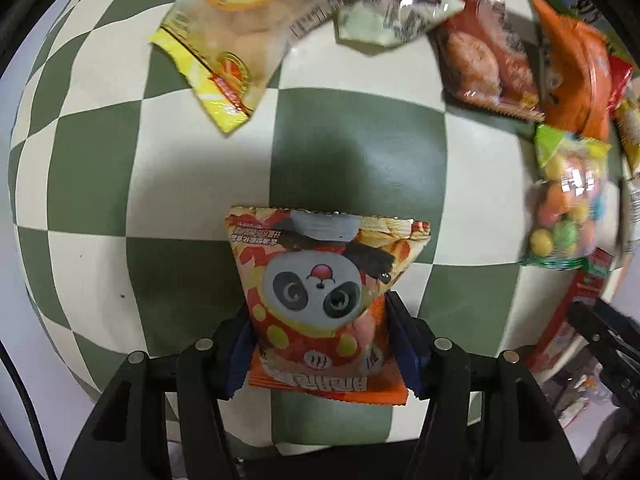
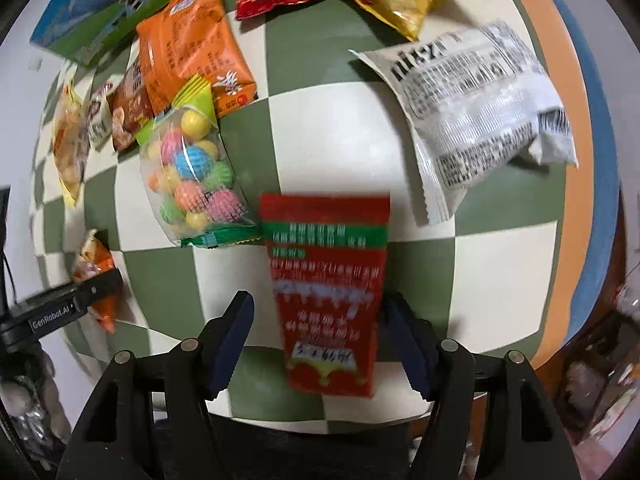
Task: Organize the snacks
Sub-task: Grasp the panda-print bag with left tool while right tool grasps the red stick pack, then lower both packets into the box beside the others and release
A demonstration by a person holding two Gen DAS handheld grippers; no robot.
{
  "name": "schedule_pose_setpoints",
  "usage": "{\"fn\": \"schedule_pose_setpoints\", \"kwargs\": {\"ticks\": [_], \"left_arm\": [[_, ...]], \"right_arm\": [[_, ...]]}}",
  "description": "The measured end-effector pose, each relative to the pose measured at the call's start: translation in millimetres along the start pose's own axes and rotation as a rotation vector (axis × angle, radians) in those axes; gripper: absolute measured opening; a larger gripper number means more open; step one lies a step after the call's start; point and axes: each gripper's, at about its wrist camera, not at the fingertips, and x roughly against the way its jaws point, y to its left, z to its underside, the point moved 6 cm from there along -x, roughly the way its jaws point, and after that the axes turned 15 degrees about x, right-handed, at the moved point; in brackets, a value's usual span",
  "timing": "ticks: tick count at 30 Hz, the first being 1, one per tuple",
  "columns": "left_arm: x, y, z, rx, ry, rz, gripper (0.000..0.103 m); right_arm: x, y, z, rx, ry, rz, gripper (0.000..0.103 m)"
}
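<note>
The left gripper [image 1: 320,344] points straight down at the checkered cloth [image 1: 160,184], and its two blue pads are clamped on the sides of the panda packet [image 1: 320,292], squeezing it at the waist so the foil bulges between them. That packet's long axis runs straight away from the fingers, with its crimped top edge toward the heap of snacks at the far side of the cloth and its orange bottom seam tucked back between the jaws. The right gripper [image 2: 320,340] is also aimed down, over the red packet [image 2: 328,292], which lies just beside the bag of coloured candy balls [image 2: 192,172] and well short of the white packet [image 2: 476,128]. The red packet's long axis likewise runs along the fingers' line. Its right edge meets the right pad, while a gap shows between its left edge and the left pad, so the jaws stand apart around it rather than gripping. Judged from this, the left hand is ready to lift, but the right needs to close further.
</note>
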Motion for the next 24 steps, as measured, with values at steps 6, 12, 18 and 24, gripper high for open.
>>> {"fn": "schedule_pose_setpoints", "kwargs": {"ticks": [6, 12, 18, 24], "left_arm": [[11.4, -6.5, 12.0, 0.002, -0.033, -0.013, 0.055], [34.4, -22.4, 29.7, -0.025, -0.056, 0.02, 0.049], [78.3, -48.2, 35.0, -0.079, -0.111, 0.084, 0.049], [163.9, -82.6, 24.7, -0.113, -0.222, 0.228, 0.049]], "right_arm": [[-12.5, 15.0, 12.9, 0.058, 0.012, 0.09, 0.069], [-19.4, 44.8, 15.4, 0.067, -0.02, 0.118, 0.052], [20.5, 51.4, 15.2, 0.065, -0.104, 0.061, 0.05], [89.1, 66.6, 6.7, 0.094, -0.233, 0.021, 0.05]]}}
